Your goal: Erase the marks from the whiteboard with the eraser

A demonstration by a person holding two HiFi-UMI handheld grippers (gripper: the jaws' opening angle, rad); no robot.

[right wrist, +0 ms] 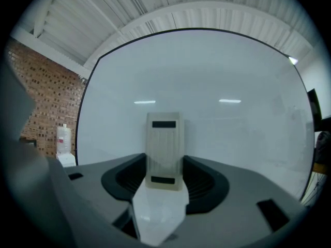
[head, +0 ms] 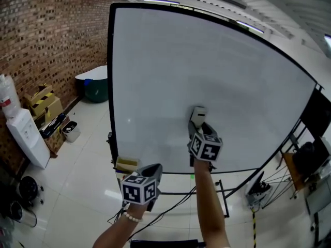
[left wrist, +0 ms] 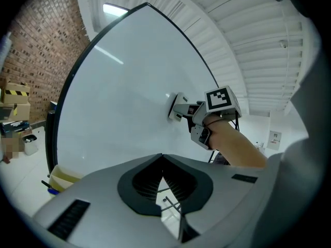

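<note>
one eraser (head: pixel 198 114) sits against the lower middle of the whiteboard (head: pixel 207 71), clamped in the fingers of the right gripper (head: pixel 200 127); the left gripper (left wrist: pixel 162 164) hangs near its lower left corner, fingers closed together, empty.

My right hand-held gripper (head: pixel 199 127) covered the lower end of the eraser (right wrist: pixel 165 138). Its wiping face was hidden against the whiteboard (head: pixel 207 71). Marks on the board were too faint to tell. My left hand-held gripper (left wrist: pixel 162 156) hid part of a yellowish block (left wrist: pixel 63 175), which I couldn't identify. My forearms ran off the head view's bottom edge.
</note>
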